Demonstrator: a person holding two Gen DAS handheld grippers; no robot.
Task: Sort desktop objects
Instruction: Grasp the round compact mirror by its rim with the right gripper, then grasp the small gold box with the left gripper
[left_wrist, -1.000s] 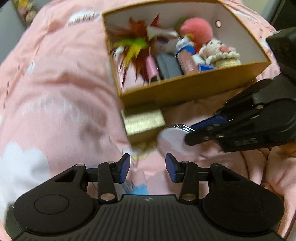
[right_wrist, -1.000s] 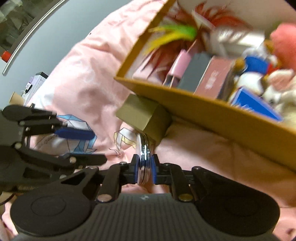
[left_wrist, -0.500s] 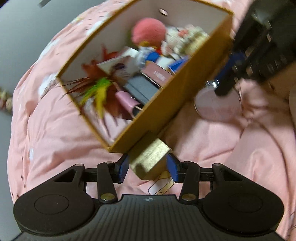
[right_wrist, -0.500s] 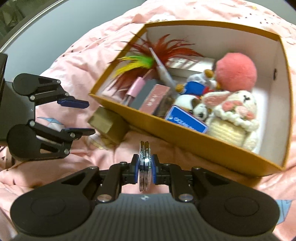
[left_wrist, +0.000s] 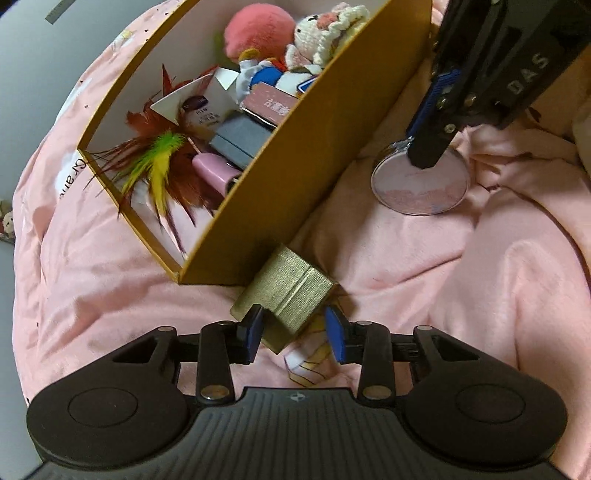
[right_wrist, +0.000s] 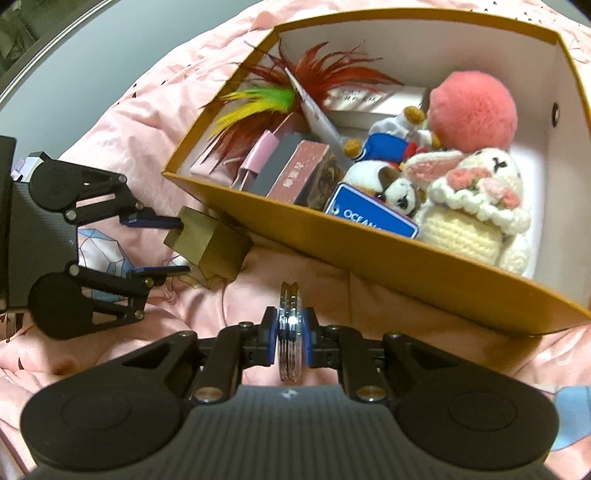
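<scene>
Left gripper (left_wrist: 295, 332): I see the fingers spread, straddling the near corner of a small brushed-gold rectangular box (left_wrist: 286, 291); left pad looks to touch its side, right pad is just clear of it. Not clamped. In the right wrist view the same left gripper (right_wrist: 168, 245) brackets the gold box (right_wrist: 207, 242) from the side.

Right gripper (right_wrist: 291, 330): fingers pinching a round silver-rimmed compact mirror (right_wrist: 290, 328) edge-on, held upright above the pink blanket (right_wrist: 236, 306). Left wrist view shows the mirror (left_wrist: 419, 182) as a disc hanging from the right gripper (left_wrist: 430, 146), just off the blanket (left_wrist: 406, 258).

Gold box sits on the blanket, touching the near outer wall of the mustard-yellow cardboard storage box (right_wrist: 388, 258), close to its left corner. Storage box holds red-green-yellow feathers (right_wrist: 266, 99), a pink pompom (right_wrist: 472, 110), a crocheted cream bunny (right_wrist: 476, 206), a blue card (right_wrist: 373, 218).
</scene>
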